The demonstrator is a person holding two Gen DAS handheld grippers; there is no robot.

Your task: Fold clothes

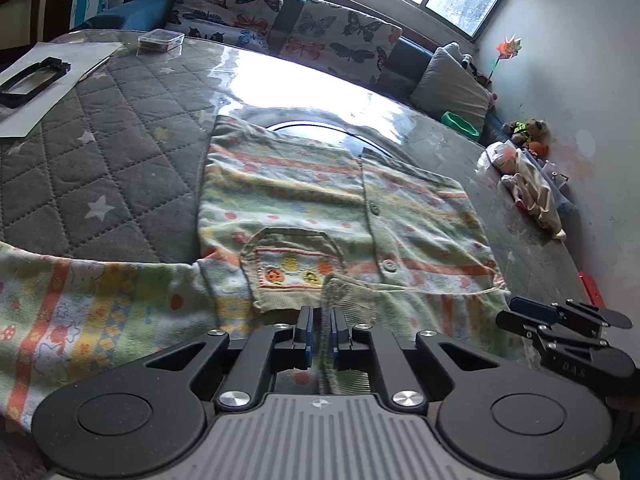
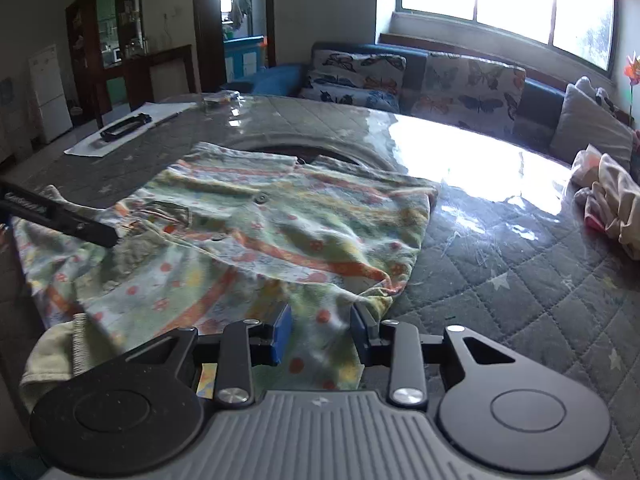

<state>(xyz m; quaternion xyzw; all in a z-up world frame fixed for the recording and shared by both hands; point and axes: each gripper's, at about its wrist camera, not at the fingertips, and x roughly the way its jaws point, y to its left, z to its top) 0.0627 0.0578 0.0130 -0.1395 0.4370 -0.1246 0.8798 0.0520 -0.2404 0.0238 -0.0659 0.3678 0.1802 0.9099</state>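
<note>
- Spread on the quilted table top (image 1: 120, 168): a small striped cardigan (image 1: 320, 200), front up, buttons (image 1: 387, 266) and chest pocket (image 1: 294, 270) showing, one sleeve (image 1: 80, 312) stretched out to the left in the left wrist view.
- Left gripper (image 1: 321, 328) nearly closed, clenched on a ribbed knit edge (image 1: 340, 292) of the cardigan (probably a cuff or hem band; hard to say which).
- Right gripper (image 2: 322, 330) released, fingers spread wide over the near corner of the fabric (image 2: 324, 316), nothing caught between them; whether touching the cloth, cannot tell.
- Judged light and soft: thin knit, wrinkling freely, already rumpled along the right-hand edge (image 2: 384, 280). No stiffness to carry a fold, so likely to sag and bunch wherever unsupported.
- Best taken at the thicker parts: ribbed bands, seams, shoulder corners. Single-layer pinches in the middle of the panel likely to drag up a peak and skew the stripes.
- Glossy clear sheet (image 2: 460, 168) over the quilt (strong window glare on it) probably lets the cloth slide, so a pull on one side may shift the whole garment.
- Other clothes (image 2: 608, 200) heaped well apart at the table's far right edge.
- Not fragile; buttons the only hard spots, better kept clear of the pads.
</note>
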